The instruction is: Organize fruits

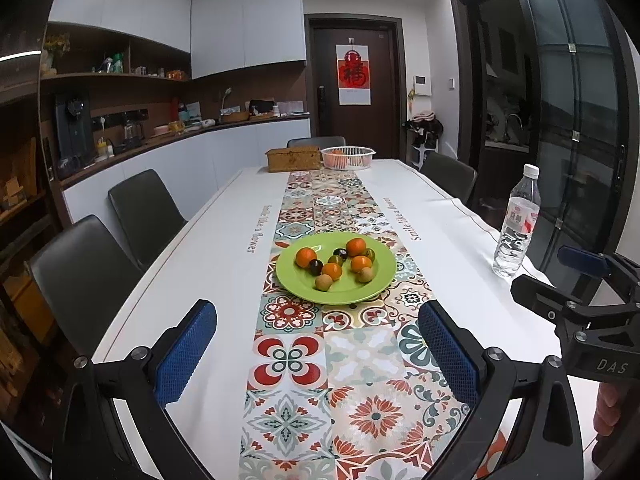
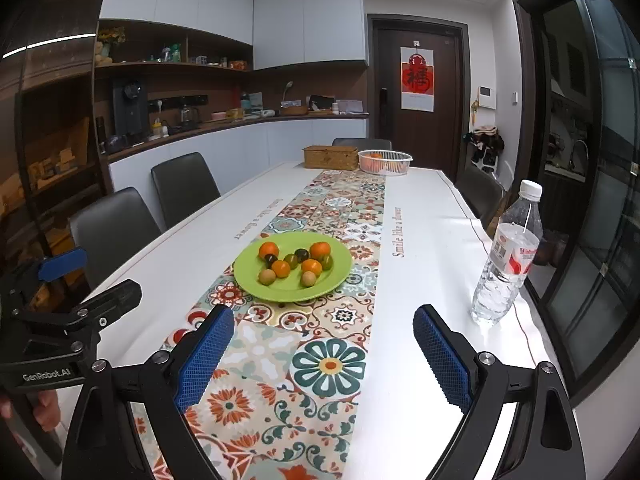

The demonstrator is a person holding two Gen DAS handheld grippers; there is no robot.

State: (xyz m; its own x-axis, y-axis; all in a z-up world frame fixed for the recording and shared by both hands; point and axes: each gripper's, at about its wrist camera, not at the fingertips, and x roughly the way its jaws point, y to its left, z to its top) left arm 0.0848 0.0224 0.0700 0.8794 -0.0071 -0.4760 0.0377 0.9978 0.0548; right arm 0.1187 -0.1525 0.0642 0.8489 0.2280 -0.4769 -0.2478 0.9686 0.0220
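A green plate (image 1: 382,258) (image 2: 246,276) sits on the patterned runner in the middle of the table. It holds several small fruits: orange ones (image 1: 306,257) (image 2: 320,250), dark ones (image 1: 316,267) (image 2: 301,255) and pale brown ones (image 1: 323,282) (image 2: 308,279). My left gripper (image 1: 318,350) is open and empty, short of the plate. My right gripper (image 2: 324,350) is open and empty, also short of the plate; it shows at the right edge of the left wrist view (image 1: 560,276). The left gripper shows at the left edge of the right wrist view (image 2: 92,276).
A white slatted basket (image 1: 348,157) (image 2: 385,161) with orange fruit and a wicker box (image 1: 294,159) (image 2: 330,157) stand at the table's far end. A water bottle (image 1: 516,224) (image 2: 506,256) stands near the right edge. Dark chairs (image 1: 146,212) line the sides.
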